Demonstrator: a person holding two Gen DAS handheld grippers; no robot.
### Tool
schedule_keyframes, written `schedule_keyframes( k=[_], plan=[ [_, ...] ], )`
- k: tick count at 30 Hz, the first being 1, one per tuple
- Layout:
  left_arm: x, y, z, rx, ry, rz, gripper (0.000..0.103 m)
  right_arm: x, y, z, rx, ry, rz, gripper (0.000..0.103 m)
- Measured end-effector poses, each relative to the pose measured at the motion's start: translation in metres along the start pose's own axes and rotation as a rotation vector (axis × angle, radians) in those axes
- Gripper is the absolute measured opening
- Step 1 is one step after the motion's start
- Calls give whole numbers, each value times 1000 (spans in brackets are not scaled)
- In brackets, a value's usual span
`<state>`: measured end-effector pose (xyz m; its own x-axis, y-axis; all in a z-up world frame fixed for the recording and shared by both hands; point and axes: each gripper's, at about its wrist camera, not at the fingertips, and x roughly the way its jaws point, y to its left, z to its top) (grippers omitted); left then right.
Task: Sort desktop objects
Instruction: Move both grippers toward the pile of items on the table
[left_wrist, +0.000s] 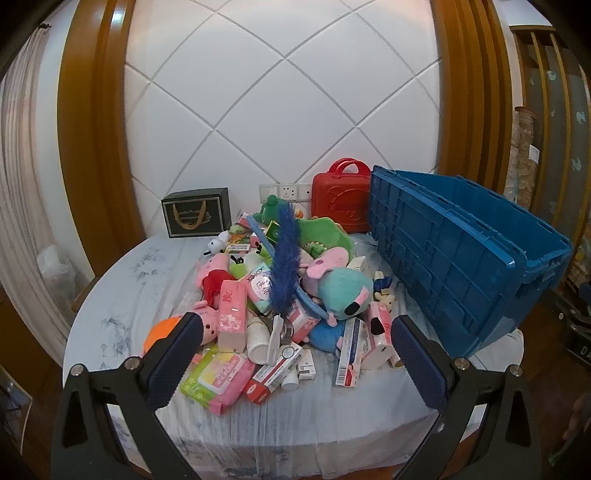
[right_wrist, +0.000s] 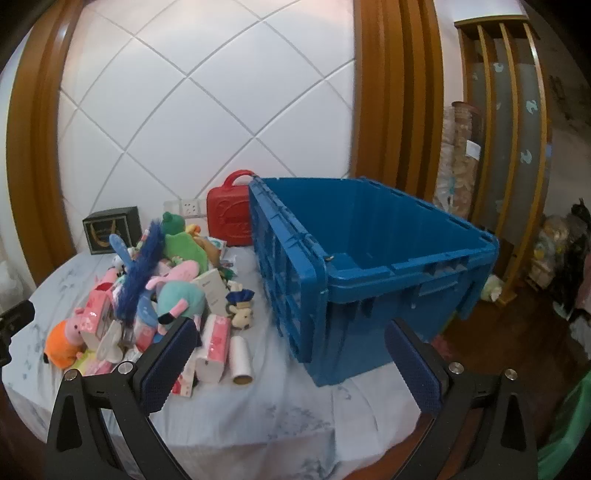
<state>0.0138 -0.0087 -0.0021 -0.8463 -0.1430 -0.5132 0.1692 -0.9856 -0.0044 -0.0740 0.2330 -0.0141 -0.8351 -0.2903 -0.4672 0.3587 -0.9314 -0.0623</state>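
Note:
A jumbled pile (left_wrist: 280, 295) of plush toys, pink tissue packs, small boxes and a blue feather duster (left_wrist: 284, 266) covers the middle of a round table. My left gripper (left_wrist: 295, 354) hangs open in front of the pile's near edge, nothing between its fingers. A big blue plastic crate (right_wrist: 373, 266) stands at the table's right, its inside bare where it shows. My right gripper (right_wrist: 290, 358) is open near the crate's front left corner, with the pile (right_wrist: 155, 295) to its left and a white roll (right_wrist: 242, 356) just beyond its left finger.
A pale printed cloth (left_wrist: 140, 295) covers the table. At the back stand a red toy case (left_wrist: 341, 201), a dark gift box (left_wrist: 197, 218) and wall sockets (left_wrist: 284, 190). Wooden pillars flank a white quilted wall. Dark floor and clutter (right_wrist: 554, 251) lie right of the table.

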Motion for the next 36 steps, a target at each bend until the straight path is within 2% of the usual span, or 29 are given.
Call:
schedule_keyframes(
  k=[5,11,17,22,26,28,34,36],
  plan=[
    [4,5,-1,1,8,9,103,5,3,-1,-6,7,8,103],
    [7,25,-3,-16,24,60,103,16,8,-4,-5,27,33,103],
    [19,88,-13,-74,69,170,103,41,28,-9,2,74,101,103],
    [46,147,-31,-136,135,236,103,81,68,-24,-38,189,219,103],
    [86,177,-55,-151,253,225,103,110,105,-40,-74,261,247,103],
    [114,186,-69,-146,315,189,103,128,127,-48,-78,311,256,103],
    [176,185,-97,-69,425,93,103,161,176,-70,-72,400,256,103],
    [199,184,-104,-48,460,53,103,171,194,-79,-73,435,253,97]
  ],
)
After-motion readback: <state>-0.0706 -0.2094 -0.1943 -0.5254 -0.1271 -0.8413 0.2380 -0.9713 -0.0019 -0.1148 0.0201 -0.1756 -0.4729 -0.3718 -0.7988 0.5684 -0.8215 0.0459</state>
